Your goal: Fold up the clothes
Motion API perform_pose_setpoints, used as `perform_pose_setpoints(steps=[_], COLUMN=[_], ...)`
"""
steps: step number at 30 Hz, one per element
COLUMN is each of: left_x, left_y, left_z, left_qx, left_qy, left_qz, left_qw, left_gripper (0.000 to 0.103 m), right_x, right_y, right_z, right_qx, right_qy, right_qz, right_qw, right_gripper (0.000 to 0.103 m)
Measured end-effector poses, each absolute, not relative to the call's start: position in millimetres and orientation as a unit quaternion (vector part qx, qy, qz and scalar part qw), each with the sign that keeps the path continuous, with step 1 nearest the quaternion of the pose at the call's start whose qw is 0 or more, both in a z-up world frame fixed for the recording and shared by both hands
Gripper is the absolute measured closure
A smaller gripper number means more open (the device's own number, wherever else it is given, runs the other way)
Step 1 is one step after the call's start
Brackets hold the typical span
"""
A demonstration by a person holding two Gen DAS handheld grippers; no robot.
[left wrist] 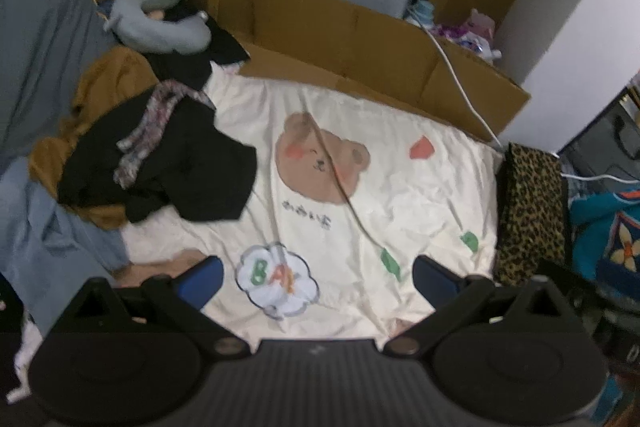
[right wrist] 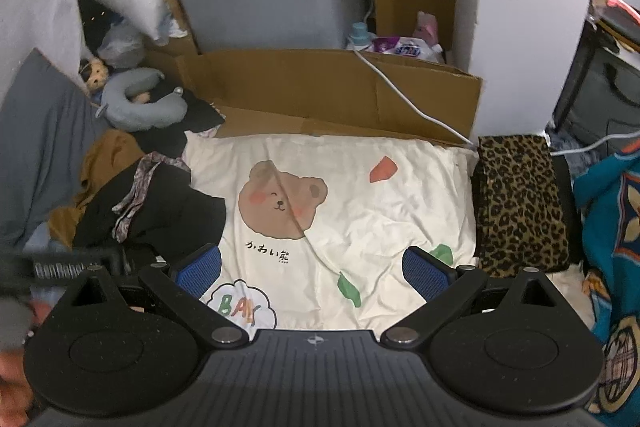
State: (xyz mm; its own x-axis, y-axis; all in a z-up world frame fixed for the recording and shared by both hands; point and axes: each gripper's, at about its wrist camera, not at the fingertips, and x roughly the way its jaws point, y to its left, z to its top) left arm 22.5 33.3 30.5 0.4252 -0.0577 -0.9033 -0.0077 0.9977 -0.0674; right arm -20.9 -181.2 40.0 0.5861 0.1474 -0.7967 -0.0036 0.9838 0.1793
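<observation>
Hovering over the cream bear-print sheet point(right wrist: 360, 195), you have both grippers spread wide and holding nothing — the left gripper point(left wrist: 316, 277) and the right gripper point(right wrist: 312, 267) each show their blue pads well apart with only sheet between them.

The clothes lie in two places. At the sheet's left edge a loose heap sits crumpled: a black garment point(left wrist: 172, 171) with a patterned strip point(left wrist: 152, 131) across it, over a mustard-brown piece point(left wrist: 104, 87). At the right edge a leopard-print piece point(right wrist: 520, 203) lies as a neat flat rectangle, which looks folded.

So your scene fits either a pause between garments or a pause with the heap as leftover work; the middle of the sheet is bare. If another piece is due, the black garment on top is the nearest candidate — you would need to pinch one layer only and keep clear of the white cable point(left wrist: 460, 79) near the sheet's far right corner.
</observation>
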Motion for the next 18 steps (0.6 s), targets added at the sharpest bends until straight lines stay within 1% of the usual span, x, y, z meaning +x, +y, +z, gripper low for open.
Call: perform_pose_setpoints(steps=[2, 5, 13, 18], left_x=[28.3, 38.2, 64.2, 81.1], left_y=[36.5, 46.5, 72.6, 85.0], left_z=[31.9, 29.6, 32.3, 35.0], left_qx=[-0.019, -0.027, -0.023, -0.026], left_qy=[0.532, 0.54, 0.526, 0.513], left_qz=[-0.018, -0.014, 0.007, 0.014], left_qw=[0.847, 0.841, 0.85, 0.858], left_gripper=[0.001, 0.001, 0.001, 0.002], right_x=[-18.5, -13.1, 6.9, 19.4], right_y=[-179.4, -176.4, -157.6, -139.8], right_z=[40.5, 44.0, 52.2, 61.4], right_qx=[0.079, 0.078, 0.051, 0.027], right_qy=[0.453, 0.452, 0.452, 0.415], right_qz=[0.05, 0.063, 0.114, 0.146], right_qw=[0.887, 0.887, 0.883, 0.898], right_gripper=[0.003, 0.003, 0.003, 0.003])
